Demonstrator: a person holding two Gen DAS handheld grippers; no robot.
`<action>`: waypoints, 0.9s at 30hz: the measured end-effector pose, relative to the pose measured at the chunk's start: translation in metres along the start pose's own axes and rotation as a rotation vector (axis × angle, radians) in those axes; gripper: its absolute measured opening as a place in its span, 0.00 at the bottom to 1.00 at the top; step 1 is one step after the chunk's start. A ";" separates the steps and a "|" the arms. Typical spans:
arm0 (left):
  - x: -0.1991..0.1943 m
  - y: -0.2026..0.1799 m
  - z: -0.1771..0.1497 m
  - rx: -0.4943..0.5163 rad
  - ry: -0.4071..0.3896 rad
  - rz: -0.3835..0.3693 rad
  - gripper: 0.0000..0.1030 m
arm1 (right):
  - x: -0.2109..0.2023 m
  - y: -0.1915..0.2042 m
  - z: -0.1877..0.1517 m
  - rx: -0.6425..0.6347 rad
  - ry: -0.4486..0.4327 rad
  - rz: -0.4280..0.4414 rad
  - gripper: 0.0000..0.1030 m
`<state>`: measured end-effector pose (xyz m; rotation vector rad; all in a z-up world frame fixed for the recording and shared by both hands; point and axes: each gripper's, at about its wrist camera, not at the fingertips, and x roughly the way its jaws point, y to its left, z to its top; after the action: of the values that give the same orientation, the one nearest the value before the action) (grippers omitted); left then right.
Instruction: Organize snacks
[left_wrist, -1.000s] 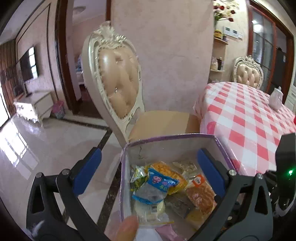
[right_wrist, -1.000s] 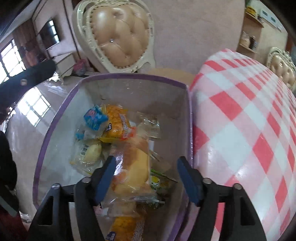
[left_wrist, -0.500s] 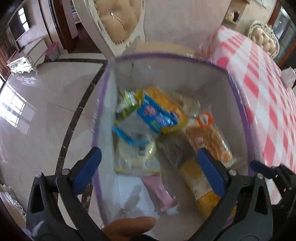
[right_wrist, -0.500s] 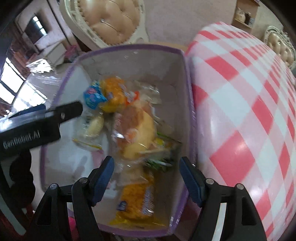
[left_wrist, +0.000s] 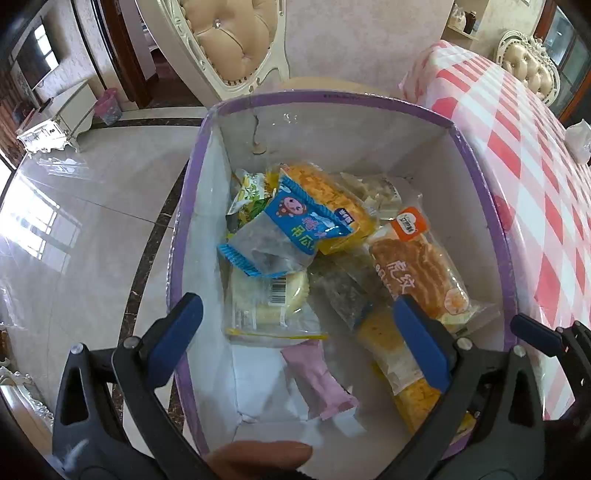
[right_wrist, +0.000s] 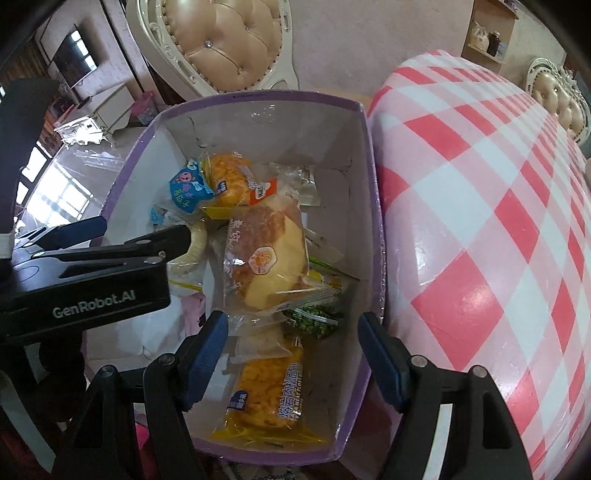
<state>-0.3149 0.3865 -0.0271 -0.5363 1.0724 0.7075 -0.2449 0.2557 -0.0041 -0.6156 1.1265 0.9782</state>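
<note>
A white box with a purple rim (left_wrist: 332, 98) (right_wrist: 258, 96) holds several wrapped snacks. Among them are a blue packet (left_wrist: 291, 225), a yellow floss bread (left_wrist: 332, 199), an orange-labelled brown bread (left_wrist: 417, 266) (right_wrist: 266, 254), a pale round cake (left_wrist: 266, 299) and a pink packet (left_wrist: 317, 380). My left gripper (left_wrist: 293, 314) hovers open over the box's near left part, pointing steeply down, touching nothing. My right gripper (right_wrist: 291, 325) stands open above the box's near end, over a second yellow floss bread (right_wrist: 269, 395) and a green packet (right_wrist: 314, 317). The left gripper's black body (right_wrist: 110, 258) crosses the right wrist view.
A table with a red-and-white check cloth (left_wrist: 535, 147) (right_wrist: 480, 221) sits right beside the box. A cream tufted chair (left_wrist: 229, 48) stands behind it. Glossy tiled floor (left_wrist: 74, 221) lies to the left. A person's finger (left_wrist: 258, 458) shows at the bottom edge.
My left gripper has tipped down and sunk toward the box, from facing the chair to looking into the box. It has entered the right wrist view. The right gripper barely moved; both stayed open.
</note>
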 end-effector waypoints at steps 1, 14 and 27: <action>0.000 -0.001 0.000 0.001 0.001 0.000 1.00 | 0.000 0.000 0.000 0.001 0.001 0.001 0.71; 0.008 0.001 -0.001 0.000 0.017 0.002 1.00 | 0.003 0.004 -0.001 -0.010 -0.001 0.014 0.71; 0.013 0.003 -0.001 -0.027 0.037 -0.078 1.00 | 0.004 0.007 -0.001 -0.017 -0.004 0.017 0.71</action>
<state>-0.3139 0.3910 -0.0402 -0.6134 1.0719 0.6471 -0.2513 0.2593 -0.0080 -0.6179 1.1223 1.0042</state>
